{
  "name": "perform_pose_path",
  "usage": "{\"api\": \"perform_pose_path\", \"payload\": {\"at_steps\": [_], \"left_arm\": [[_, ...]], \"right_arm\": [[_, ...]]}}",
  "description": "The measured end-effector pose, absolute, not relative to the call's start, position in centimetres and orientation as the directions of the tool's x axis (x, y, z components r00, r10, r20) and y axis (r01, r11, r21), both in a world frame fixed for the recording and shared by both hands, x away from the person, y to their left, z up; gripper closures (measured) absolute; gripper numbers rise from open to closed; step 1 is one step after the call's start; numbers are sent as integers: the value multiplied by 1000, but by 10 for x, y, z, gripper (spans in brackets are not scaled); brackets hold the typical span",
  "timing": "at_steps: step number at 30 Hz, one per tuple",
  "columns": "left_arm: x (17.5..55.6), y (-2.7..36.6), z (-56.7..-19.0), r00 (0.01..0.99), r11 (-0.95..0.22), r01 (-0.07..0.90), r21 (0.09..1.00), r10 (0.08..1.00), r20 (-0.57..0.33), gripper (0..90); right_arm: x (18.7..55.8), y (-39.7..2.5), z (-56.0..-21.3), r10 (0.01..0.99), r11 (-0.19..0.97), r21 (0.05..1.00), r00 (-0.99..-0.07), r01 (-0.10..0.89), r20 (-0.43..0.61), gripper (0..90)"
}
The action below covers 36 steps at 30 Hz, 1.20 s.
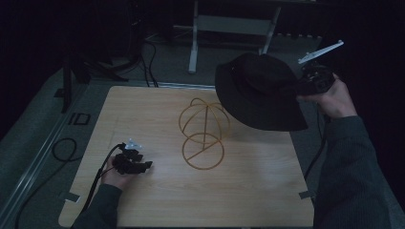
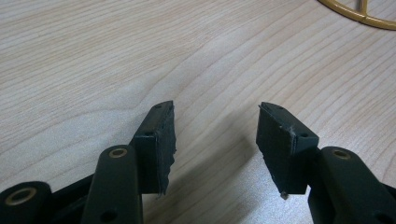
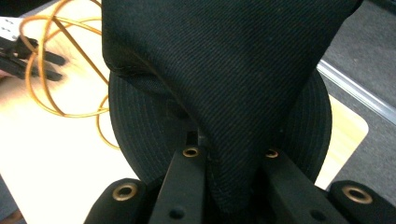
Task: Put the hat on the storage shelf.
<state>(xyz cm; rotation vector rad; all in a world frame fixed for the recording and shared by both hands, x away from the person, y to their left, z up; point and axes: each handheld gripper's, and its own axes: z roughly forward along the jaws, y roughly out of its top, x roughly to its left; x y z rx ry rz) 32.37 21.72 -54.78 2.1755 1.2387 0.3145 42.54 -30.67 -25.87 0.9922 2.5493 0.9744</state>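
Both tongs were in the person's hands. From the high view, the right gripper (image 1: 300,90) was up in the air at about 2 o'clock, past the table's right edge. Its jaws were squeezed tight on the black hat (image 1: 258,93), pinching the cloth near the brim. In the right gripper view, the hat (image 3: 224,70) bulged up between the two jaws and hung in front of them. The hat was off the table, lifted over the far right part of it. It was tilted, with its round top pointing up and back.

The left gripper (image 1: 145,165) rested low at about 8 o'clock on the wooden table (image 1: 267,191). In the left gripper view its jaws (image 2: 215,140) stood wide apart. They held nothing, and bare wood showed between them.

A gold wire stand (image 1: 203,133) stood near the middle of the table. It had a flat ring at the bottom and a round wire dome on top. The hat was just beside the dome, up at 1 o'clock from it, and part of the brim hung close to the wire. I could not tell if they touched. The left gripper was well apart from the stand, over at its 8 o'clock.
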Motion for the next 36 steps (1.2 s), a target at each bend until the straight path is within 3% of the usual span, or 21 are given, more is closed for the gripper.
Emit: {"api": "perform_pose_path", "payload": {"at_steps": [36], "left_arm": [[324, 217, -548, 537, -378, 694, 613, 839, -91, 474]], "right_arm": [[409, -278, -229, 565, 569, 713, -825, 409, 23, 879]]}}
